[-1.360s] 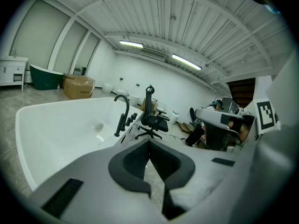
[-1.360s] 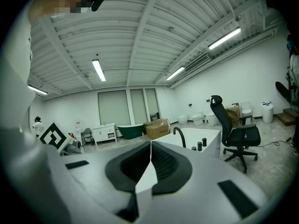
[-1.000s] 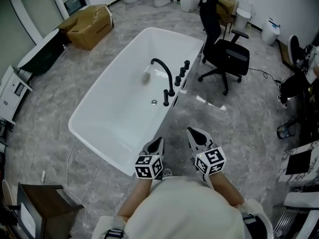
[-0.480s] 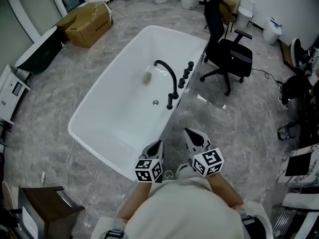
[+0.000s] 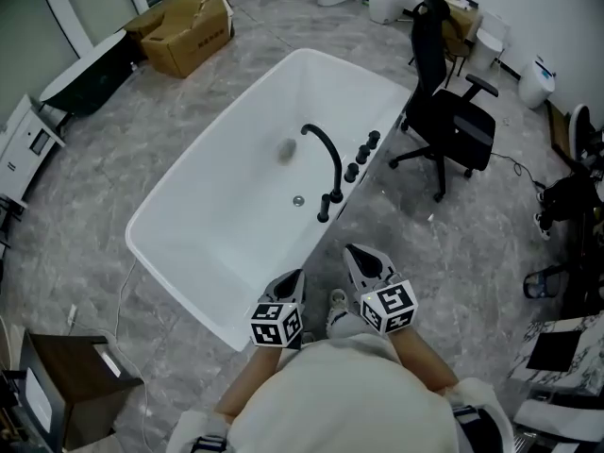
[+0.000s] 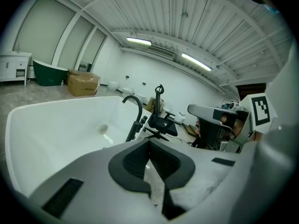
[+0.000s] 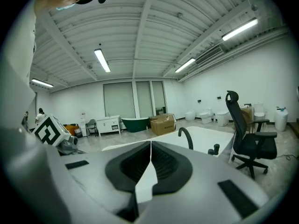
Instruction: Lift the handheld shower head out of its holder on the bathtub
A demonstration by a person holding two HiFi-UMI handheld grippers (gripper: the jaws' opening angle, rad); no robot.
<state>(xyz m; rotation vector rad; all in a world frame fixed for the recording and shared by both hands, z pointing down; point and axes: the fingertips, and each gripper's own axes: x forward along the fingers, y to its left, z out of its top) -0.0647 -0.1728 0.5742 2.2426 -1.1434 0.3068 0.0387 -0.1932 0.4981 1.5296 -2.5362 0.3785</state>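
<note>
From above the person's head, looking steeply down and far enough off to take in the whole white bathtub (image 5: 222,220), its black spout (image 5: 326,154), an office chair (image 5: 453,125) and a cardboard box (image 5: 189,36). At that view's lower edge, the left gripper (image 5: 294,276) and right gripper (image 5: 363,253). From the left gripper, low and close to the tub's near end, facing along the jaws and slightly down over the basin toward spout and chair. From the right gripper, just beside, facing almost level, tub farther off. Common to all three: tub, spout, chair, box. At each gripper view's edge, the other's marker cube (image 6: 261,108).
</note>
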